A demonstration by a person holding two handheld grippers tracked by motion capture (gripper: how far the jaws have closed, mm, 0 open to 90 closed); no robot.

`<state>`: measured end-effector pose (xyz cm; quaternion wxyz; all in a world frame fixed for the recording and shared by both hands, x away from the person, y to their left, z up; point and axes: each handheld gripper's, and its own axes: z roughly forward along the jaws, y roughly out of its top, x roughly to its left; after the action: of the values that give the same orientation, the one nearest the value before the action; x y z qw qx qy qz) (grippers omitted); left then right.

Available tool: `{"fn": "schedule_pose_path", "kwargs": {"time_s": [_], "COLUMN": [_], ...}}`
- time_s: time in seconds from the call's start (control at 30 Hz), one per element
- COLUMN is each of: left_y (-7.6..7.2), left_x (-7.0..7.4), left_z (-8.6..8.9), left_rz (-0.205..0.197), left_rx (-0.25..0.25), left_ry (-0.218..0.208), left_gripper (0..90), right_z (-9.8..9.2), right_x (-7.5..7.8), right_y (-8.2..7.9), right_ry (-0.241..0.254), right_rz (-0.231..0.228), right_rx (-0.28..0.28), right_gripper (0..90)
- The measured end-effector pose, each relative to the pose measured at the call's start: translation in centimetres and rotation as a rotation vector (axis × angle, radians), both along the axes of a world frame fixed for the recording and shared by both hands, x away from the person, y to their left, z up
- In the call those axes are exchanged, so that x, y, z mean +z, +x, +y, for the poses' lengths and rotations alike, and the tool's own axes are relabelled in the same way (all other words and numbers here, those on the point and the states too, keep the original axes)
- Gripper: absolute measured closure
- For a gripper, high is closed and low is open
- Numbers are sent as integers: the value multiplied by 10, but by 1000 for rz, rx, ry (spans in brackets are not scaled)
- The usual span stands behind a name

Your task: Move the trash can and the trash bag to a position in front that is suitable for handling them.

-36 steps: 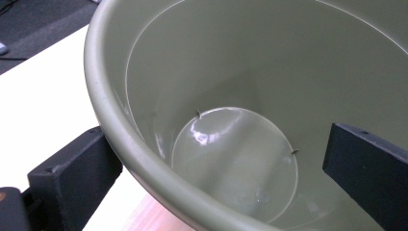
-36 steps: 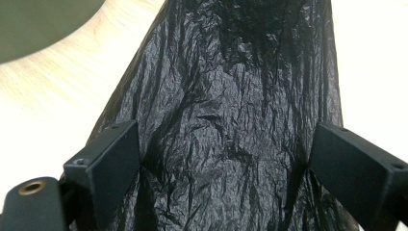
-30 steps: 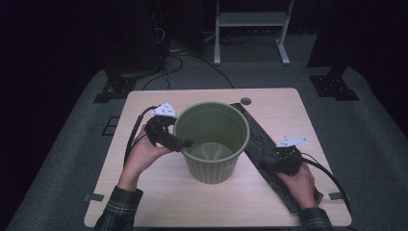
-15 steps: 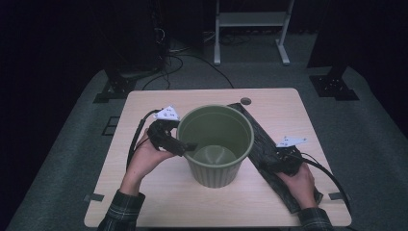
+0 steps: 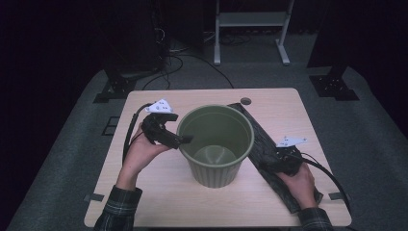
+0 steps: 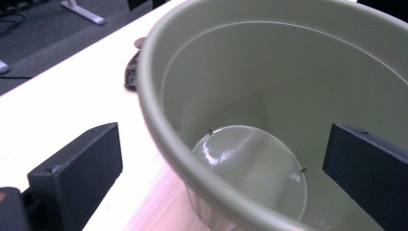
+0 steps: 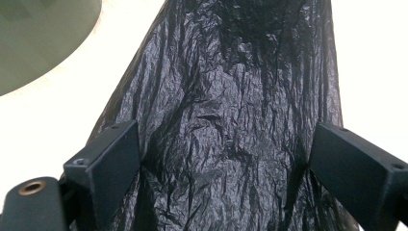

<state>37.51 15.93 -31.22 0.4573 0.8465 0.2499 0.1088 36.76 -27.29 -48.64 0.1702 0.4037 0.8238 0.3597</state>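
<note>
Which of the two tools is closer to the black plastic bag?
Right. The right tool sits over the bag, jaws straddling it; the left tool straddles the green bin's far rim.

Green bin (image 5: 215, 144) mid-table; left gripper (image 5: 185, 139) at rim; right gripper (image 5: 281, 159) over black bag (image 5: 260, 139).

The table (image 5: 159, 202) is seen from a fixed camera above the person's side, facing forward and down. The green bucket (image 6: 269, 96) is viewed from close along the left gripper (image 6: 221, 168), and the black bag (image 7: 226, 120) along the right gripper (image 7: 223, 168). Bucket, bag and tabletop are shared with the high view.
</note>
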Motion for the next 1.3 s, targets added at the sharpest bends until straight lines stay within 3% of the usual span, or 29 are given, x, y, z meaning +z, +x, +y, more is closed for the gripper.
{"fn": "schedule_pose_path", "kwargs": {"time_s": [0.4, 0.73, 1.03, 1.3], "left_y": [-16, -33, -51, -65], "left_x": [13, 15, -2, -23], "left_z": [24, 43, 57, 61], "left_rz": [-42, -60, -60, -63], "left_rx": [37, 65, 90, 98], "left_ry": [-25, -25, -52, -36], "left_gripper": [0, 0, 0, 0], "right_z": [0, 0, 0, 0], "right_x": [0, 0, 0, 0], "right_y": [0, 0, 0, 0], "right_ry": [0, 0, 0, 0], "right_rz": [0, 0, 0, 0], "right_rx": [0, 0, 0, 0], "right_gripper": [93, 93, 93, 93]}}
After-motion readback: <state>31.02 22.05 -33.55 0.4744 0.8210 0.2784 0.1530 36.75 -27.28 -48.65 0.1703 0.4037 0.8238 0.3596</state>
